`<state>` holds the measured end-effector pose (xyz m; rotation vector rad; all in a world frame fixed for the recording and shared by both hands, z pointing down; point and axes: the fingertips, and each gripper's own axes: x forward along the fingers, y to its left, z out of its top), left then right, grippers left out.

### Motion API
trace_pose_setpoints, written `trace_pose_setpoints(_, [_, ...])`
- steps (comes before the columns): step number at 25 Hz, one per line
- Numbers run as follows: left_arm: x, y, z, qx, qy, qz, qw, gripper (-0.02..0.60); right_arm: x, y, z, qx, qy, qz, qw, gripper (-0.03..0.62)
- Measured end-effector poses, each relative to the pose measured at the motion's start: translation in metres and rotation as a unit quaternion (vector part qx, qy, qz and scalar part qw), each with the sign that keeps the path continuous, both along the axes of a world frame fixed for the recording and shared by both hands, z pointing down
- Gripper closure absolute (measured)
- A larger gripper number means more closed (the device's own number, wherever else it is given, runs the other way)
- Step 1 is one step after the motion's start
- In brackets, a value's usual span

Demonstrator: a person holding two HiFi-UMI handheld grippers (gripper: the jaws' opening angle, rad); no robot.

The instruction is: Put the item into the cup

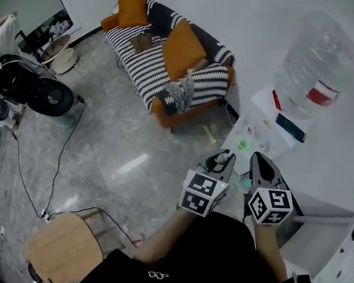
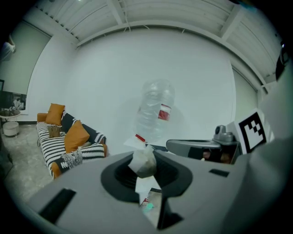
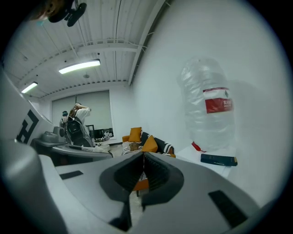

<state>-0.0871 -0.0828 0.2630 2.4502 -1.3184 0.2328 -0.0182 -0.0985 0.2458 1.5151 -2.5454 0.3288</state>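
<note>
Pinched in the left tongs: a small tea bag, up in the air and short of the near edge of the white bench. Not yet in any cup. Right tongs closed together, seemingly on nothing. Possibly the cup: a green-tinted thing by that near edge. Left to do, by the look of it: carrying over, lowering in, letting go.

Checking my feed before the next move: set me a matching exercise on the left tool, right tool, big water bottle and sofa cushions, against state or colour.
Things:
1. left tool
2. right tool
3. water bottle
4. sofa cushions

States or colours:
A. orange
B. jaws together
C. clear, with a red label
D. closed on a small pouch

Pairs: 1-D, 2-B, 3-C, 4-A
</note>
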Motion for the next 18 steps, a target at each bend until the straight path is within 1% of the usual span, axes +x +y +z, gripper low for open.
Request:
trace_pose_setpoints(3, [-0.011, 0.002, 0.0, 0.0, 0.002, -0.018, 0.9998, 0.515, -0.009, -0.001, -0.006, 0.008, -0.002, -0.013, 1.0, 0.583])
trace_pose_setpoints(7, [-0.018, 0.005, -0.003, 0.005, 0.005, -0.027, 0.9996, 0.515, -0.018, 0.001, -0.008, 0.012, -0.005, -0.029, 0.999, 0.583])
trace_pose_setpoints(11, [-0.016, 0.008, 0.003, 0.001, 0.005, -0.022, 0.9997, 0.515, -0.025, 0.008, 0.002, 0.004, -0.001, -0.046, 0.999, 0.583])
trace_pose_setpoints(18, [-0.012, 0.017, 0.01, -0.02, 0.021, -0.026, 0.9993, 0.515, -0.018, 0.021, 0.012, -0.016, 0.005, -0.041, 0.999, 0.583])
